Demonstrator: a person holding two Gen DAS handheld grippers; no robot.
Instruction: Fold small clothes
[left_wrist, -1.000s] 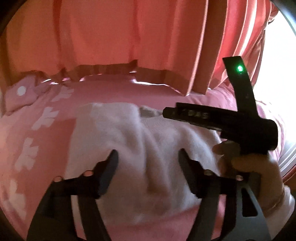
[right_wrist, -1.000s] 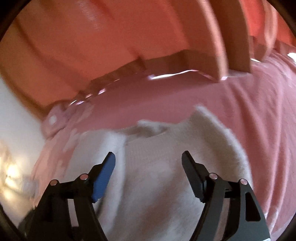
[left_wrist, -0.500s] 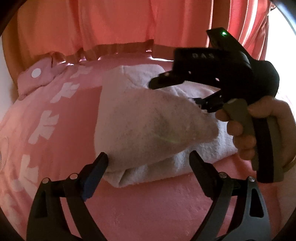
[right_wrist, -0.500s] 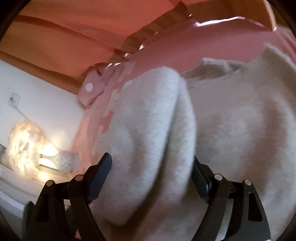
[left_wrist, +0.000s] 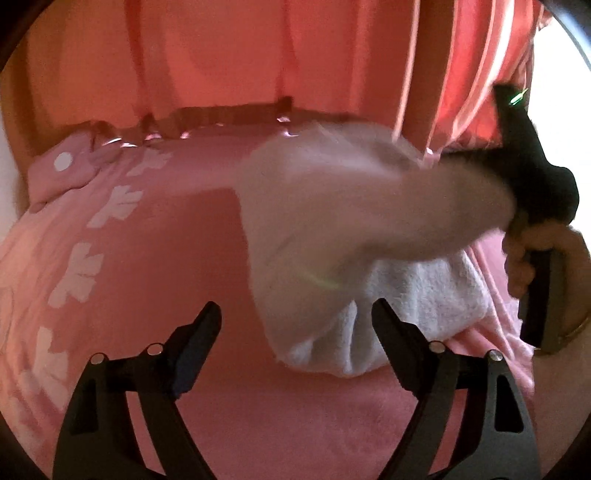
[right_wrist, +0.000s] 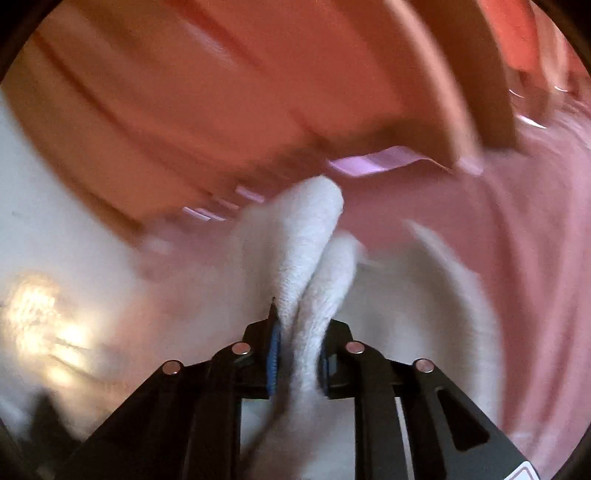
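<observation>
Bed (left_wrist: 177, 229) with pink cover, white flower print down one side. White fluffy garment (left_wrist: 424, 295) lies on it; pink spotted pillow (left_wrist: 66, 173) at far end.

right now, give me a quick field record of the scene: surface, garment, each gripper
surface: pink bedspread with white flower prints
garment: fluffy white knit garment, partly folded, one part pulled up to the right
right gripper: jaws have just been closing, now shut on a bunched fold of the garment
left gripper: open, holding nothing, hanging at the garment's near edge
backdrop: orange-red curtain
</observation>
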